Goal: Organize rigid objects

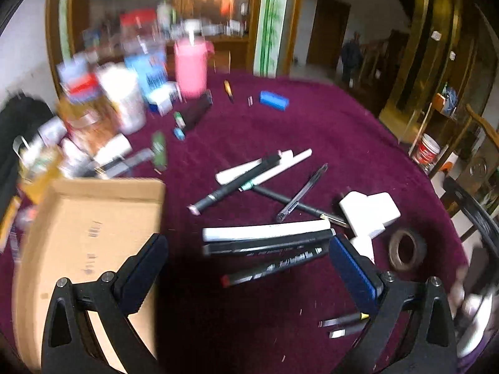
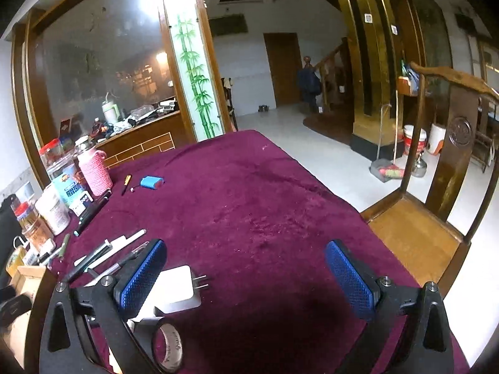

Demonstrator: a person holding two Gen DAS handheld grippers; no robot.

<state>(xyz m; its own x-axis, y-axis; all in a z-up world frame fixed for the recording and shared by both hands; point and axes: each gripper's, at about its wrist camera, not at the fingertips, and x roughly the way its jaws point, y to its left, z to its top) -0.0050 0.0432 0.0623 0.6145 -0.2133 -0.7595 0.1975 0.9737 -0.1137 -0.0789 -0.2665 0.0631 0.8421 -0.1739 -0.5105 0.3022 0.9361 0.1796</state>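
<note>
My left gripper [image 1: 249, 249] is open above a white bar [image 1: 265, 230] and two black markers [image 1: 268, 244] lying side by side on the maroon tablecloth [image 1: 296, 131]. More pens [image 1: 240, 184] and white sticks lie just beyond. An open cardboard box [image 1: 87, 249] sits under the left finger. A white plug adapter [image 1: 368, 212] and a roll of dark tape [image 1: 405, 251] lie to the right. My right gripper [image 2: 243, 268] is open and empty over bare cloth, with the adapter [image 2: 177, 290] and the tape [image 2: 167, 346] by its left finger.
Jars, boxes and a pink bottle [image 1: 190, 68] crowd the table's far left. A blue block [image 1: 273, 99] and a small pen [image 1: 228, 89] lie at the far side. A wooden chair [image 2: 436, 205] stands off the table's right edge.
</note>
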